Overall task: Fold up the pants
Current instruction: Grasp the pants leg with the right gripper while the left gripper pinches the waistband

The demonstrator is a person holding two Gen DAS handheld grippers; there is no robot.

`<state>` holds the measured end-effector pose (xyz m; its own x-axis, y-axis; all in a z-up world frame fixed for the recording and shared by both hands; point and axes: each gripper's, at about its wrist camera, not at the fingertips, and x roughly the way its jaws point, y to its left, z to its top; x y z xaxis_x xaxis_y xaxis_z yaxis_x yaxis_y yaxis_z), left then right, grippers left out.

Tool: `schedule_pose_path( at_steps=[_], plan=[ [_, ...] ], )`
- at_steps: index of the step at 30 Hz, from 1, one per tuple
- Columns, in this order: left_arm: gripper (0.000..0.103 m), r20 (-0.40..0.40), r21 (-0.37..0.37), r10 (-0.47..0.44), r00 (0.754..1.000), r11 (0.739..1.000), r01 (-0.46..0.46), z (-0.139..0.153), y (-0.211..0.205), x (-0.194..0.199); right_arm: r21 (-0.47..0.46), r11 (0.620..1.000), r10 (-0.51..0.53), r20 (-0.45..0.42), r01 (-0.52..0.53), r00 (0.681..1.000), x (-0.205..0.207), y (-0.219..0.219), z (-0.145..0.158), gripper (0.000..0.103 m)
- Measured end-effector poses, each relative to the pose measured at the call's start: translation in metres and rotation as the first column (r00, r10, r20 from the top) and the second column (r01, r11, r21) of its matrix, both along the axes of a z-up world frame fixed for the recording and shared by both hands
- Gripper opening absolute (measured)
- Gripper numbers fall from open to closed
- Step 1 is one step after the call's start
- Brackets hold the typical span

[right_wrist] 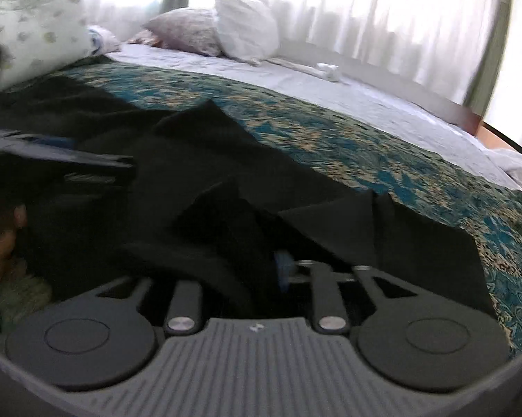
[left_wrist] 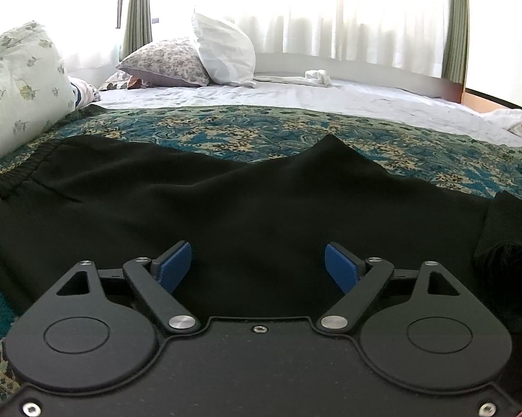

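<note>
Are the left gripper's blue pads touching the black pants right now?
Cannot tell. In the left wrist view the left gripper stands wide open over the black pants, but no contact or gap shows plainly.

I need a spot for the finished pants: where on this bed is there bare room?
Free: patterned bedspread beyond the black pants, and the white sheet behind it. Crowded: pillows at far left, small white cloth near the curtain.
</note>
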<state>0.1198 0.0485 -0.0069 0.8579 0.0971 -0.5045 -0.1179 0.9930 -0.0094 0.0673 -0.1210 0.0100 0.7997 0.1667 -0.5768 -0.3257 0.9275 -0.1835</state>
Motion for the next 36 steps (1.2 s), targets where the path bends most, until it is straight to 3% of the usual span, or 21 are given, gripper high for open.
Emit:
schedule_pose_path(
  at_steps=[3, 8, 12, 17, 20, 23, 24, 25, 26, 27, 28, 30, 32, 36],
  plan=[
    [0.084, -0.005, -0.027, -0.009, 1.000, 1.000, 0.009, 0.004, 0.004, 0.000, 0.007, 0.999, 0.032, -0.014, -0.032, 0.999, -0.015, -0.001, 0.004, 0.066],
    [0.084, 0.025, -0.138, -0.024, 0.999, 0.990, 0.028, 0.019, 0.016, -0.011, 0.061, 0.995, 0.076, -0.034, -0.074, 0.997, -0.047, -0.014, 0.011, 0.074],
    [0.084, 0.061, -0.136, -0.093, 0.994, 0.986, 0.100, 0.031, 0.006, -0.027, 0.110, 0.992, 0.064, -0.011, -0.062, 0.998, -0.068, -0.031, 0.021, 0.082],
    [0.085, 0.075, -0.059, -0.268, 0.961, 0.960, 0.272, 0.042, -0.034, -0.038, 0.123, 0.986, -0.122, 0.068, 0.114, 0.990, -0.079, -0.069, 0.032, 0.084],
    [0.088, 0.043, -0.037, -0.378, 0.925, 0.924, 0.380, 0.043, -0.065, -0.040, 0.103, 0.954, -0.293, 0.112, 0.282, 0.950, -0.074, -0.095, 0.030, 0.083],
    [0.088, 0.015, -0.014, -0.464, 0.886, 0.886, 0.464, 0.043, -0.093, -0.044, 0.086, 0.918, -0.396, 0.150, 0.387, 0.906, -0.068, -0.114, 0.019, 0.062],
    [0.086, 0.020, -0.003, -0.481, 0.876, 0.877, 0.481, 0.045, -0.102, -0.048, 0.084, 0.908, -0.419, 0.147, 0.410, 0.896, -0.064, -0.119, 0.014, 0.045],
    [0.072, 0.027, 0.007, -0.504, 0.863, 0.864, 0.504, 0.047, -0.110, -0.052, 0.081, 0.901, -0.434, 0.136, 0.427, 0.890, -0.060, -0.122, 0.008, 0.027],
    [0.057, 0.028, 0.008, -0.533, 0.846, 0.846, 0.533, 0.048, -0.117, -0.057, 0.083, 0.897, -0.441, 0.113, 0.434, 0.890, -0.057, -0.126, 0.001, 0.022],
    [0.028, 0.011, -0.006, -0.579, 0.815, 0.815, 0.579, 0.049, -0.124, -0.058, 0.090, 0.898, -0.439, 0.097, 0.432, 0.893, -0.056, -0.129, -0.005, 0.019],
    [0.017, -0.017, -0.033, -0.616, 0.787, 0.787, 0.616, 0.050, -0.131, -0.058, 0.096, 0.902, -0.429, 0.085, 0.421, 0.899, -0.056, -0.129, -0.011, 0.018],
    [0.020, -0.051, -0.095, -0.653, 0.756, 0.757, 0.647, 0.050, -0.142, -0.058, 0.077, 0.911, -0.412, 0.109, 0.406, 0.904, -0.061, -0.129, -0.020, 0.018],
    [0.020, -0.076, -0.106, -0.663, 0.745, 0.748, 0.655, 0.046, -0.154, -0.054, 0.058, 0.916, -0.402, 0.141, 0.398, 0.905, -0.064, -0.124, -0.025, 0.019],
    [0.020, -0.160, -0.105, -0.637, 0.754, 0.771, 0.629, 0.029, -0.183, -0.031, 0.156, 0.909, -0.408, 0.153, 0.386, 0.900, -0.067, -0.133, -0.031, 0.019]
  ],
)
